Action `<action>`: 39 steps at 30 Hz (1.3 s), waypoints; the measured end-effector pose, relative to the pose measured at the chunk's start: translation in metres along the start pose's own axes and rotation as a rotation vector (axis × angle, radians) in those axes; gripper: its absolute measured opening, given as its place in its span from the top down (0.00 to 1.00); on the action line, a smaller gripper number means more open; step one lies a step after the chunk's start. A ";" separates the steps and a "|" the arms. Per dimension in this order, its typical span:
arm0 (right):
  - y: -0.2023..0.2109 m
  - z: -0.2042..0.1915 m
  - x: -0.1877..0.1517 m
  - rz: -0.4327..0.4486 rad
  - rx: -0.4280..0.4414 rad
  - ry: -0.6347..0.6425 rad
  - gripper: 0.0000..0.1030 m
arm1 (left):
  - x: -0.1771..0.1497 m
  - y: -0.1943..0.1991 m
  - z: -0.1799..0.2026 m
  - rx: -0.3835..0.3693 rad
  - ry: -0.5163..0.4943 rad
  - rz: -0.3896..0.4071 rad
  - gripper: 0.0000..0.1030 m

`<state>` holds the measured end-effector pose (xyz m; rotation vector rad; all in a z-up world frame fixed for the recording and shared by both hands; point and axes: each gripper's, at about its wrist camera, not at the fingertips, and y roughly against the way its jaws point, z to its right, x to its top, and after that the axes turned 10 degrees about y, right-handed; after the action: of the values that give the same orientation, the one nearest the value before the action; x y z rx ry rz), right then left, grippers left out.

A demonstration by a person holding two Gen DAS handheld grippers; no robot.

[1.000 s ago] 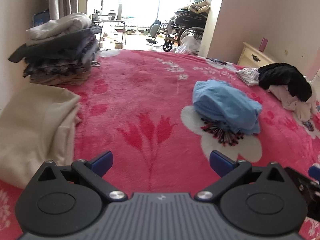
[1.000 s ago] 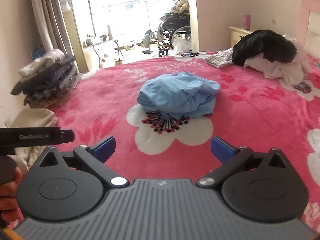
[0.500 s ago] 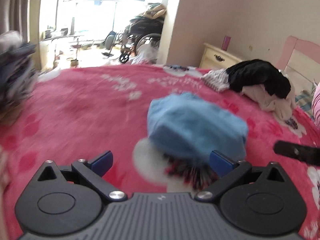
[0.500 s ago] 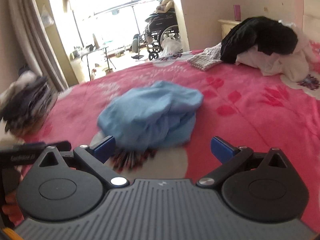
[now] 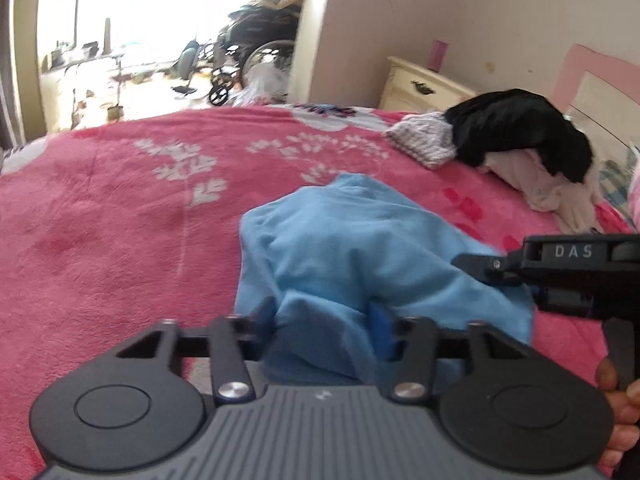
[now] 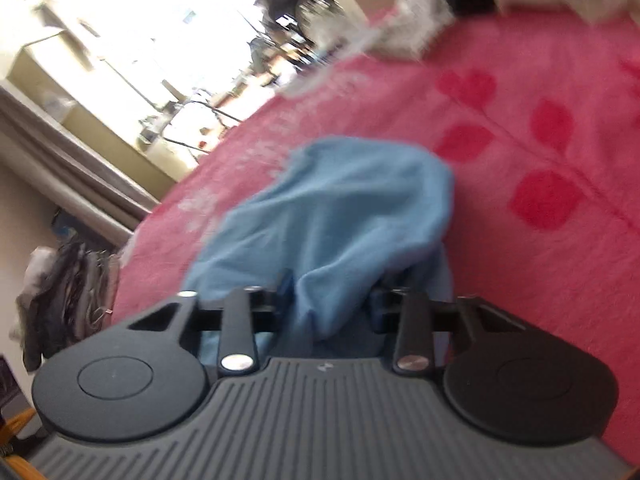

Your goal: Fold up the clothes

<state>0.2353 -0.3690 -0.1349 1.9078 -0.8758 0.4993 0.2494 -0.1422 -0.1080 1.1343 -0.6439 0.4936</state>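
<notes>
Clearly, the blue garment (image 5: 360,248) is being gathered from both sides. It lies crumpled in the middle of the pink flowered blanket (image 5: 100,220), and a bunched fold of it is seen between the blue fingertips of each tool. The left gripper (image 5: 324,320) is set at the garment's near edge, its jaws drawn in against a ridge of cloth, so it is judged to be clamped on the fabric. The right gripper (image 6: 332,300) is shown likewise in its own view, narrowed around a raised fold, with the picture tilted and blurred; in the left view its body enters from the right, just beside the garment's far side. Two separate holds are probably taken so that the heap can be lifted and shaken open, since a crumpled piece cannot be folded until it is spread flat. Thick folds have been seized, not single edges, so more than one layer may be caught.

A pile of unfolded clothes (image 5: 520,144) is left well apart near the headboard, and a stack of folded clothes (image 6: 68,292) is visible at the blanket's far left.
</notes>
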 end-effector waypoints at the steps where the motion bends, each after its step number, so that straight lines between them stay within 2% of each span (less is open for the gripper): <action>1: 0.007 -0.006 -0.002 0.014 0.021 0.023 0.85 | -0.002 0.003 0.004 -0.011 -0.021 -0.003 0.76; 3: 0.021 -0.014 -0.007 0.030 0.079 0.043 0.89 | -0.006 0.009 0.010 -0.030 -0.056 -0.019 0.82; 9: 0.064 -0.030 -0.023 0.031 0.223 0.033 0.95 | -0.033 0.042 0.023 -0.128 -0.140 -0.072 0.85; 16: 0.133 -0.037 -0.075 0.005 0.348 -0.052 0.95 | -0.080 0.116 0.020 -0.299 -0.212 -0.163 0.85; 20: 0.173 -0.046 -0.108 -0.036 0.387 -0.054 0.95 | -0.108 0.150 0.008 -0.340 -0.192 -0.256 0.85; 23: 0.192 -0.052 -0.132 -0.096 0.366 -0.025 0.95 | -0.126 0.171 -0.002 -0.337 -0.185 -0.296 0.80; 26: 0.204 -0.055 -0.148 -0.152 0.272 0.062 0.95 | -0.138 0.191 -0.012 -0.327 -0.177 -0.306 0.71; 28: 0.211 -0.056 -0.154 -0.191 0.178 0.111 0.92 | -0.138 0.196 -0.018 -0.303 -0.161 -0.290 0.60; 31: 0.226 -0.058 -0.152 -0.188 0.077 0.156 0.91 | -0.133 0.200 -0.029 -0.267 -0.116 -0.256 0.50; 32: 0.228 -0.059 -0.149 -0.177 0.068 0.158 0.90 | -0.130 0.200 -0.034 -0.253 -0.097 -0.242 0.49; 35: 0.236 -0.082 -0.140 -0.115 0.032 0.270 0.87 | -0.121 0.201 -0.050 -0.199 -0.029 -0.199 0.43; 37: 0.240 -0.097 -0.135 -0.073 0.008 0.345 0.75 | -0.115 0.200 -0.063 -0.152 0.023 -0.176 0.42; 39: 0.224 -0.119 -0.132 -0.057 0.015 0.439 0.67 | -0.111 0.200 -0.078 -0.100 0.078 -0.158 0.42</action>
<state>-0.0178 -0.2826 -0.0335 1.7355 -0.5292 0.8510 0.0550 -0.0030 -0.0731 1.0561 -0.5011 0.3651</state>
